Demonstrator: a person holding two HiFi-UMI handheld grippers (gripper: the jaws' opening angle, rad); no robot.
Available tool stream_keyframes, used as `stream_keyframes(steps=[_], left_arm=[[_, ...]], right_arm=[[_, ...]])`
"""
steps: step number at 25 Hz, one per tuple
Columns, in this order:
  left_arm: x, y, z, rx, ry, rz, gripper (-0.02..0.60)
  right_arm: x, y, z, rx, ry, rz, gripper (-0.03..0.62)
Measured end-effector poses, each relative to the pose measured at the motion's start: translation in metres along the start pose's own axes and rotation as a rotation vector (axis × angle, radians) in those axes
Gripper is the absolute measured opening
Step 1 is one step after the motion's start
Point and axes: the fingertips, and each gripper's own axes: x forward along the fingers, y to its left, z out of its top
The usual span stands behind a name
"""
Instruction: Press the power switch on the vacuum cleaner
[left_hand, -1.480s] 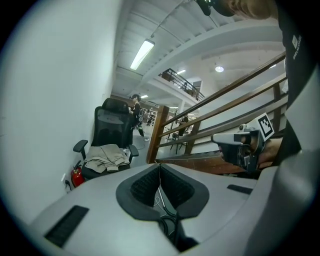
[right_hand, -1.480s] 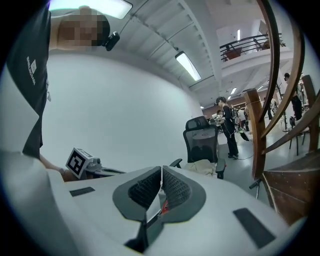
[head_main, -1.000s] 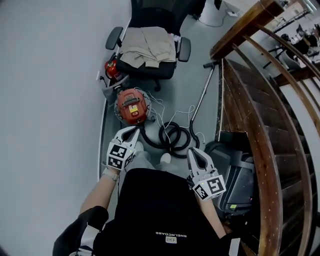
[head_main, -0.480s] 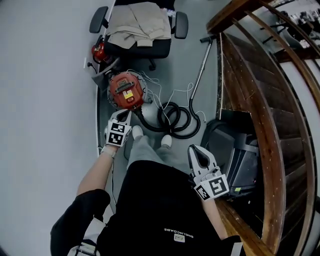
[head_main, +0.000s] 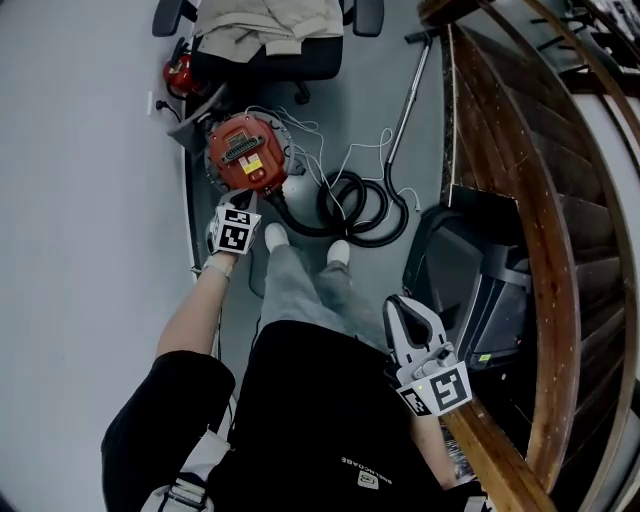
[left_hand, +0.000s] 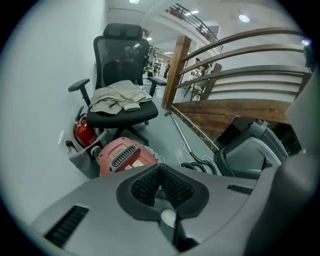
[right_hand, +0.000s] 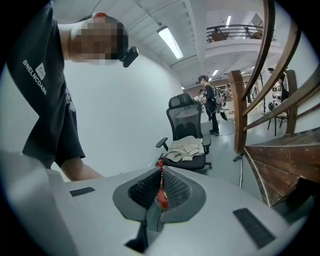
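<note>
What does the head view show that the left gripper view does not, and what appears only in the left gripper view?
Only the head view shows the right hand-held gripper, the person's black shirt and shoes. Only the left gripper view shows the chair's mesh backrest and the left hand-held gripper from close up, its jaws closed on nothing. Both show the red vacuum cleaner, the fire extinguisher and the coiled black hose.
</note>
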Motion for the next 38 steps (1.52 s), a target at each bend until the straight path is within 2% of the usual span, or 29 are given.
stream_keyframes(steps=[4,16,27,30,33,35,38], left_arm=[[0.035,0.010,-0.016,0.004,0.053,0.005,0.015],[0.118,0.035,-0.069,0.022,0.145,0.057,0.015],[0.167,0.061,-0.087,0.015,0.201,0.089,0.015],[0.170,0.063,-0.088,0.040,0.204,0.081,0.015],[0.170,0.061,-0.087,0.111,0.192,0.081,0.015],[0.172,0.062,-0.090,0.129,0.212,0.081,0.015],[0.178,0.066,-0.097,0.058,0.264,0.060,0.015]], right_arm=[[0.011,0.004,-0.006,0.032,0.016,0.016,0.029],[0.042,0.011,-0.046,0.115,0.063,0.037,0.029],[0.058,0.003,-0.076,0.175,0.100,0.009,0.029],[0.062,0.001,-0.080,0.188,0.106,0.008,0.029],[0.065,-0.004,-0.081,0.203,0.106,0.002,0.029],[0.067,-0.006,-0.080,0.209,0.106,0.000,0.029],[0.071,-0.008,-0.080,0.213,0.103,-0.001,0.029]])
